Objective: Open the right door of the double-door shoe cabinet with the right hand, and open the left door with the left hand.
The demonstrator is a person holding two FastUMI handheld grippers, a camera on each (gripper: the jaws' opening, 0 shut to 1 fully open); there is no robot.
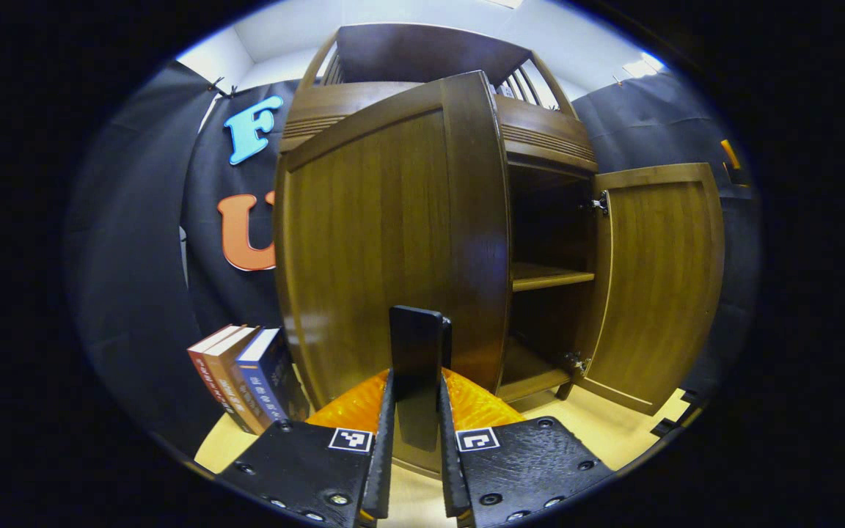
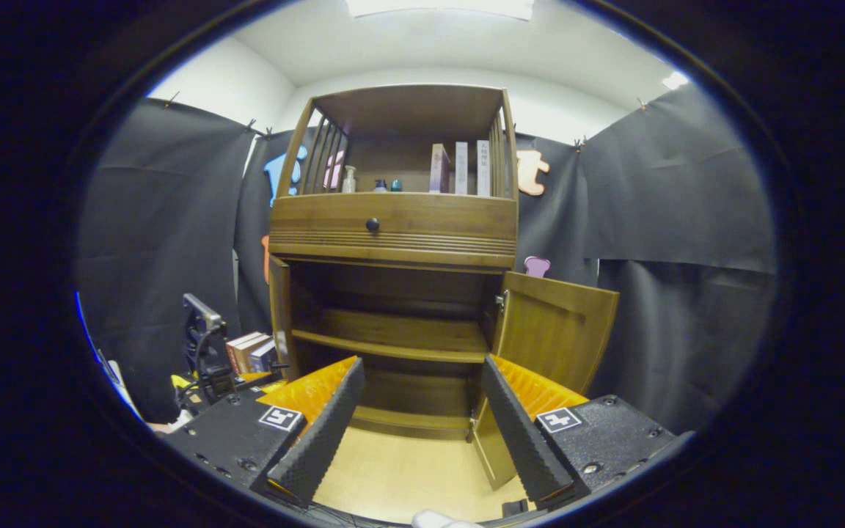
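**Both doors standing open, left gripper on the handle**

We are looking into a booth with black cloth walls [image 2: 679, 198], a white ceiling and a pale wooden floor [image 2: 408, 469]. The tall brown wooden shoe cabinet [image 2: 393, 227] is standing against the back wall, with a drawer with a dark round knob [image 2: 372, 224] above its two doors and an open shelf on top carrying some books and small bottles.

In the left gripper view, the left gripper [image 1: 416, 411] is closing its fingers narrowly on the dark vertical handle [image 1: 416, 352] of the brown left door [image 1: 386, 242], which is swinging out towards the camera. Behind it the brown right door [image 1: 657, 279] is standing wide open, and we are seeing the inner shelf [image 1: 547, 276] between them. A few upright books [image 1: 246, 374] are leaning on the floor just beside the cabinet's left side.

In the right gripper view, the right gripper [image 2: 422, 411] is hanging in front of the cabinet, well apart from it, with its fingers spread wide and holding nothing.
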